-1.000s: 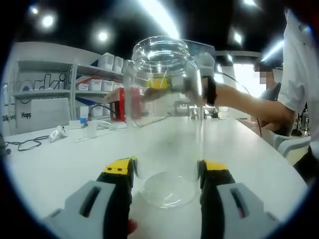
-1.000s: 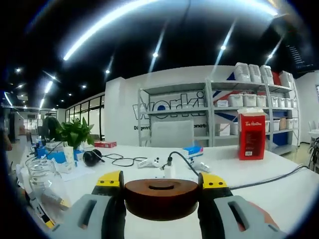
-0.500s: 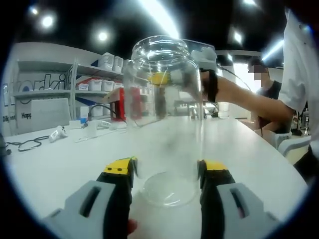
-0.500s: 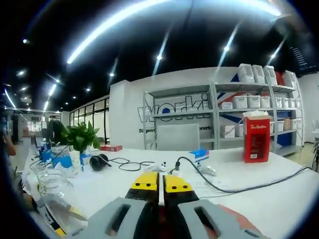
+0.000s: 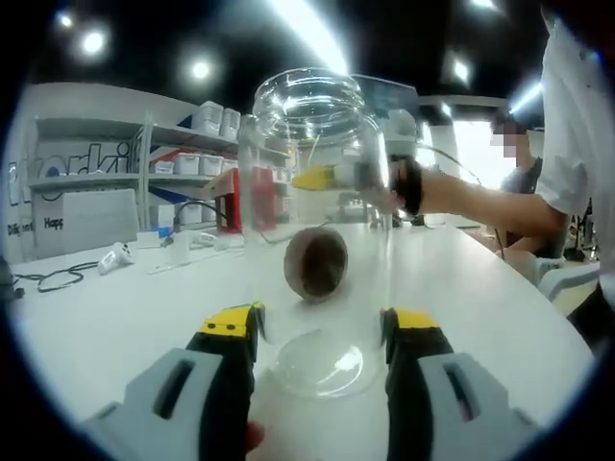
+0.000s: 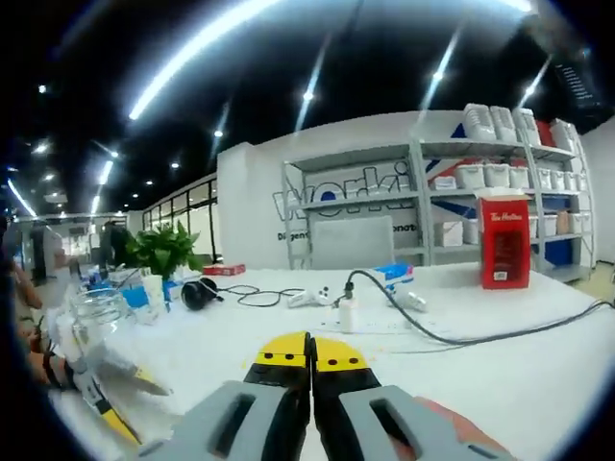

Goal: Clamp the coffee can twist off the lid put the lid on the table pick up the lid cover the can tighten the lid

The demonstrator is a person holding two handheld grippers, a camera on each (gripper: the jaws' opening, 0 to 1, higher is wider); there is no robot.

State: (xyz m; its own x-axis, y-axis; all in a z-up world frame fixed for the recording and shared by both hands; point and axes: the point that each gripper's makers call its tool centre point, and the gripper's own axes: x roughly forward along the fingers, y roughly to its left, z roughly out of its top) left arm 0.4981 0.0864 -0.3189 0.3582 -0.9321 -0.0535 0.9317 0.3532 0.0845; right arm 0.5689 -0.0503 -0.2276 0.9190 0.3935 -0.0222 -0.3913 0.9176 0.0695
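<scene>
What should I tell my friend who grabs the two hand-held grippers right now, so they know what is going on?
Left hand-held gripper: jaws closed on the base of the clear glass jar, which stands upright on the white table with its mouth open.
Right hand-held gripper: jaws shut together, holding nothing.
Brown lid: seen through the jar glass, off the jar, apparently on edge on the table behind it; whether it is resting or rolling is unclear.
Done: jar clamped, lid off and put down.
Left: pick up the lid, cover the jar, tighten it.
</scene>
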